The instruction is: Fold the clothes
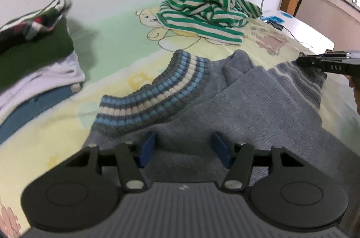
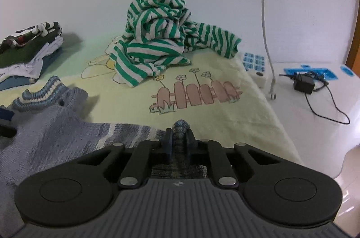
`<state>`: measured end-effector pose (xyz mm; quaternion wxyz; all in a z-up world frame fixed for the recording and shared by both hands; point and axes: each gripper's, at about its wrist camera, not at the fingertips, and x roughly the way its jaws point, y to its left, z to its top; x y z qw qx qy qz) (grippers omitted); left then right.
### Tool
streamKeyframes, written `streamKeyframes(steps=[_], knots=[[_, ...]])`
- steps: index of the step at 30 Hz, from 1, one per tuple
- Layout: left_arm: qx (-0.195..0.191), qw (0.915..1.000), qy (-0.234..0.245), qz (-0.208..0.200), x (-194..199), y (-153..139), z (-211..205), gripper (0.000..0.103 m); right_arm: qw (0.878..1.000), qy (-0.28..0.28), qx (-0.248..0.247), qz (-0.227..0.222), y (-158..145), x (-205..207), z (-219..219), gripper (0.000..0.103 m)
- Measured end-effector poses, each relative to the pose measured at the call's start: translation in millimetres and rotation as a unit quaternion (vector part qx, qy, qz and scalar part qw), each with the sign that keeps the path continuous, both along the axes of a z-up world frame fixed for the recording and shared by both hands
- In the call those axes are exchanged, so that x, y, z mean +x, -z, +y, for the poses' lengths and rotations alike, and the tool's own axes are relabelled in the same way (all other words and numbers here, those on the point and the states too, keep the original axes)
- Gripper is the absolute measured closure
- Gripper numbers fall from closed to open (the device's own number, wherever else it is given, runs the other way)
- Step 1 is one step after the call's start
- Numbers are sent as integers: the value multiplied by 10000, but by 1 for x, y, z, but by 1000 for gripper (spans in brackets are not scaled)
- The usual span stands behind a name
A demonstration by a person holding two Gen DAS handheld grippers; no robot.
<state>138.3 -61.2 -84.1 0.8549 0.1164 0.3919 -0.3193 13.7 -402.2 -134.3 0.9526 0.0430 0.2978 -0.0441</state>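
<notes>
A grey knit sweater (image 1: 258,100) with blue and cream striped ribbing lies rumpled on the bed. My left gripper (image 1: 184,148) hangs low over its near part. The blue pads (image 1: 147,148) stand apart with grey cloth between them, and I see no pinch. My right gripper (image 2: 180,136) is shut on a bunched striped edge of the sweater (image 2: 56,139). In the left wrist view, the right gripper (image 1: 302,60) holds that edge lifted at the far right. A crumpled green-and-white striped garment (image 1: 202,8) (image 2: 162,35) sits further back by the wall.
A stack of folded clothes (image 1: 33,53) (image 2: 27,53) stands at the left on the yellow cartoon bedsheet (image 2: 202,80). Right of the bed is a white surface (image 2: 315,114) with a black charger (image 2: 303,82) and its cable. A white cord (image 2: 267,35) hangs down the wall.
</notes>
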Motion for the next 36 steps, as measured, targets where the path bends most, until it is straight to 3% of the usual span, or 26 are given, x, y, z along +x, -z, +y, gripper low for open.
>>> streamKeyframes(steps=[1, 2, 3, 5, 8, 13, 18, 23, 27, 31, 36], knots=[[-57, 10000, -21, 37, 0, -2, 1, 59, 9999, 103, 34, -94, -4, -1, -2, 93], [-114, 9999, -42, 74, 1, -5, 3, 75, 9995, 231, 82, -218, -10, -3, -5, 93], [-156, 9998, -54, 88, 1, -8, 4, 81, 9985, 374, 150, -372, -17, -6, -10, 93], [-68, 10000, 5, 35, 1, -10, 4, 83, 9970, 495, 234, -544, -27, -9, -16, 93], [119, 9998, 77, 142, 8, -3, 3, 103, 9963, 527, 221, -637, -36, -9, -18, 93], [42, 10000, -70, 27, 9, 1, 3, 103, 9979, 468, 123, -433, -29, -8, -5, 93], [211, 9997, -92, -108, 10, 0, 5, 103, 9974, 489, 52, -529, -29, -14, 5, 93], [56, 9997, -246, 5, 18, -1, 16, 103, 9914, 234, 878, -943, -63, -23, 9, 93], [170, 9998, -68, -47, 14, -7, 20, 103, 9791, -364, 1494, -1333, -102, -33, 29, 93], [345, 9994, -27, 52, 14, -6, 33, 101, 9585, -959, 2177, -1573, -133, -38, 52, 92], [-17, 9994, -167, 303, 21, -1, 44, 99, 9296, -1671, 2925, -1498, -150, -40, 85, 92]])
